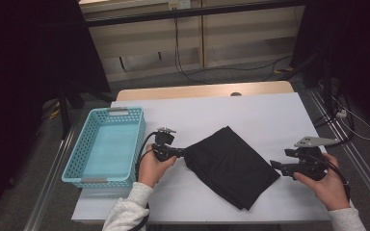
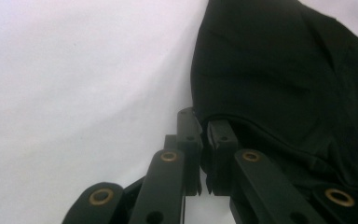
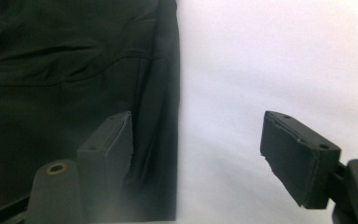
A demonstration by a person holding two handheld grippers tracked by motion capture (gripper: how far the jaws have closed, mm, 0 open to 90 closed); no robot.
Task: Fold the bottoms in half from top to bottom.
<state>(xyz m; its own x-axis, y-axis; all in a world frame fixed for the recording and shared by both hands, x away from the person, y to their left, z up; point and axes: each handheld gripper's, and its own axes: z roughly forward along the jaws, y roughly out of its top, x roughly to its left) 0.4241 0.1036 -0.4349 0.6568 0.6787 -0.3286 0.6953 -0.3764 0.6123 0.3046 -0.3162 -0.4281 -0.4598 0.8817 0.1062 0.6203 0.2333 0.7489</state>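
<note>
Pinching the cloth [image 1: 229, 165] at its left corner with left gripper [image 1: 179, 153], jaws probably clamped on fabric; right gripper [image 1: 275, 166] gaping just off its right edge, nearer that long side.

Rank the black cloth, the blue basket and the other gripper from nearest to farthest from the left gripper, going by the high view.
1. Black cloth: at the left gripper, whose closed jaws are on its near-left corner.
2. Blue basket: just to its left, on the table's left edge.
3. Right gripper: farthest, beyond the cloth's right edge, jaws open.
</note>
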